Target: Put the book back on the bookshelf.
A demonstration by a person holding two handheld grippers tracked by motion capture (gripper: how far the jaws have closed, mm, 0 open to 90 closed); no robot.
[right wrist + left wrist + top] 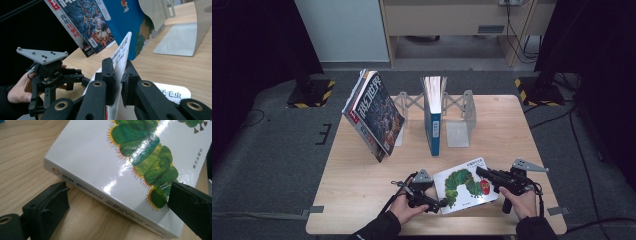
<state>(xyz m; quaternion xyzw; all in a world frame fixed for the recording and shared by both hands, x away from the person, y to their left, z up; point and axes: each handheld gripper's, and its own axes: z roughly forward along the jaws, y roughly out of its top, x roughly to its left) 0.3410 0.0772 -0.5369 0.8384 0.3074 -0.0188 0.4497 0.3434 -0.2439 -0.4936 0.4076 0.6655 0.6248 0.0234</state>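
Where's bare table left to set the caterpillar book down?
Free: the wide table patch left of the left gripper, in front of the leaning magazines, and the right strip beside the metal bookend. Crowded: the back centre around the upright blue book, and the near edge, where the right gripper clamps the caterpillar book.

White picture book at the table's near edge, one edge raised.

The book (465, 186) is a thin hardcover with a glossy white cover that catches the light, and a large green caterpillar with a red head is drawn across it. Small dark print runs along its white spine and at one corner of the cover. In the high view it sits at the near side of the wooden table, turned at a slant to the table's edges. Its spine side (110, 202) rests on the wood, while the opposite edge (121, 53) is lifted off the table, so the cover tilts.
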